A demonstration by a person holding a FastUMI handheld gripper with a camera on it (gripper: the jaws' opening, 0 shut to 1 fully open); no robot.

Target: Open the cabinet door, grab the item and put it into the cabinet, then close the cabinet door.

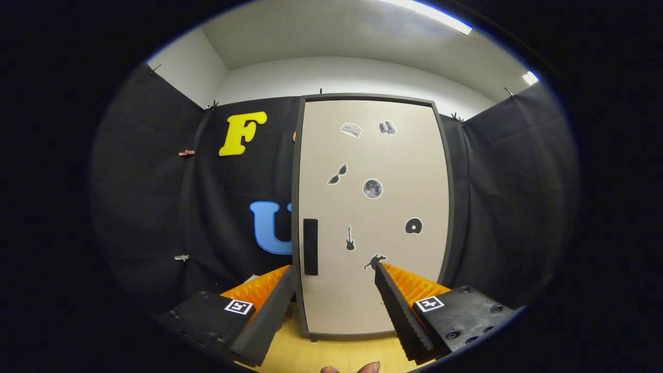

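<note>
Gripper view first: we see the cabinet standing upright on the wooden counter, its pale door closed flush in the dark frame, small stickers scattered over it. A dark handle sits near the door's left edge, just ahead of our left finger. Our hand-held gripper is spread wide and holds nothing, its fingers framing the lower part of the door without touching it. We cannot make out the item to be stored. Fingertips of a person's hand peek in below the gripper. We judge the task barely begun: opening the door, fetching the item, placing it and closing are all left.
</note>
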